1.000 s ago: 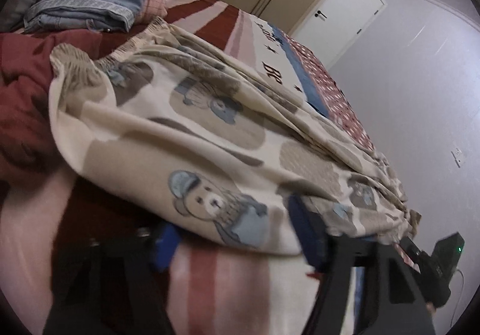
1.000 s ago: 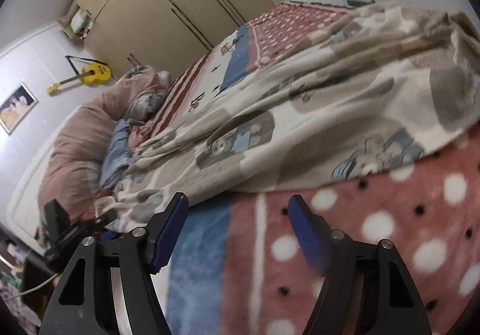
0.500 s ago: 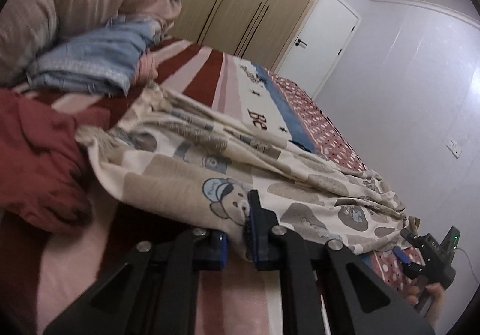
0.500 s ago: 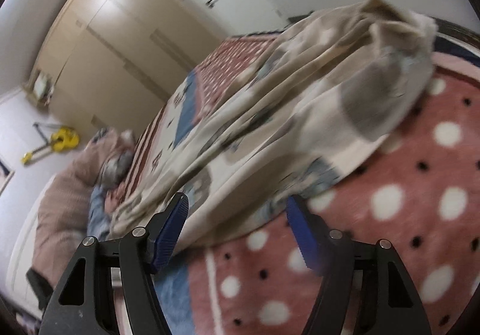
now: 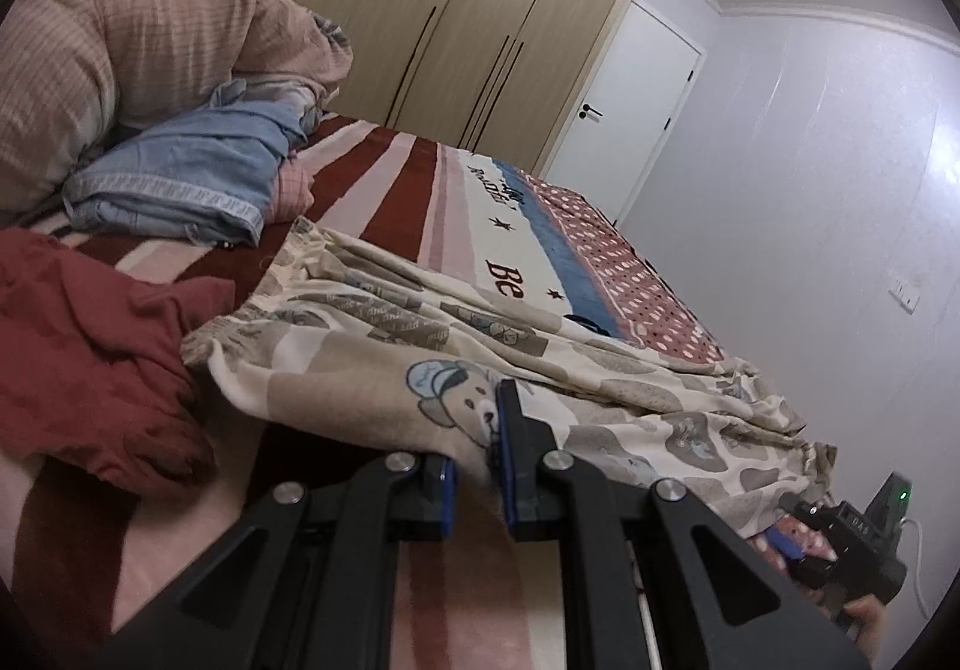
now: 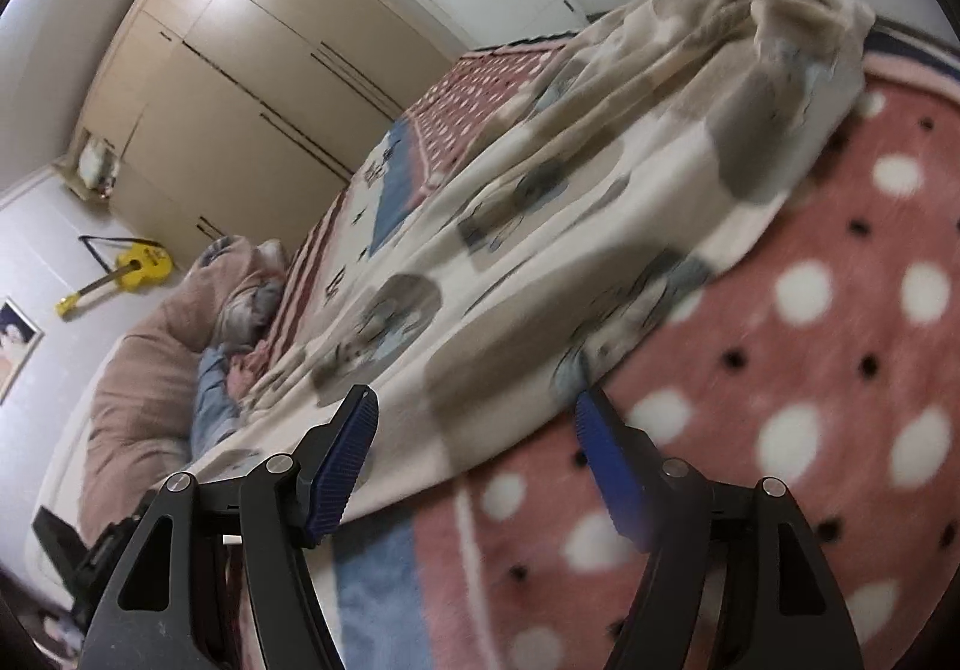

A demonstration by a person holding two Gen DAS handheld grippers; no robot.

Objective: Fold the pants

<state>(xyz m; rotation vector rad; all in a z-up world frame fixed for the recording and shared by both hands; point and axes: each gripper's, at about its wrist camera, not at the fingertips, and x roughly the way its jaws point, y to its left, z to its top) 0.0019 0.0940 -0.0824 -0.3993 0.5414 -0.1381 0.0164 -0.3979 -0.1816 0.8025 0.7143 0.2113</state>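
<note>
text: "Be" | on: bed blanket (image 5: 414,226) | other lettering: unreadable

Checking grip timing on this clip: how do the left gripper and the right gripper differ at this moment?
The left gripper is shut on the edge of the bear-print pants; the right gripper is open, its pads clear of the cloth. The left grips near the gathered waistband end, the right waits by the leg end. Both have blue pads and point across the bed.

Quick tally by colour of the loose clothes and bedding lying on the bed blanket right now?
Cream bear-print pants: 1
Dark red garment: 1
Light blue folded fabric: 1
Pink striped duvet: 1
Total: 4
</note>
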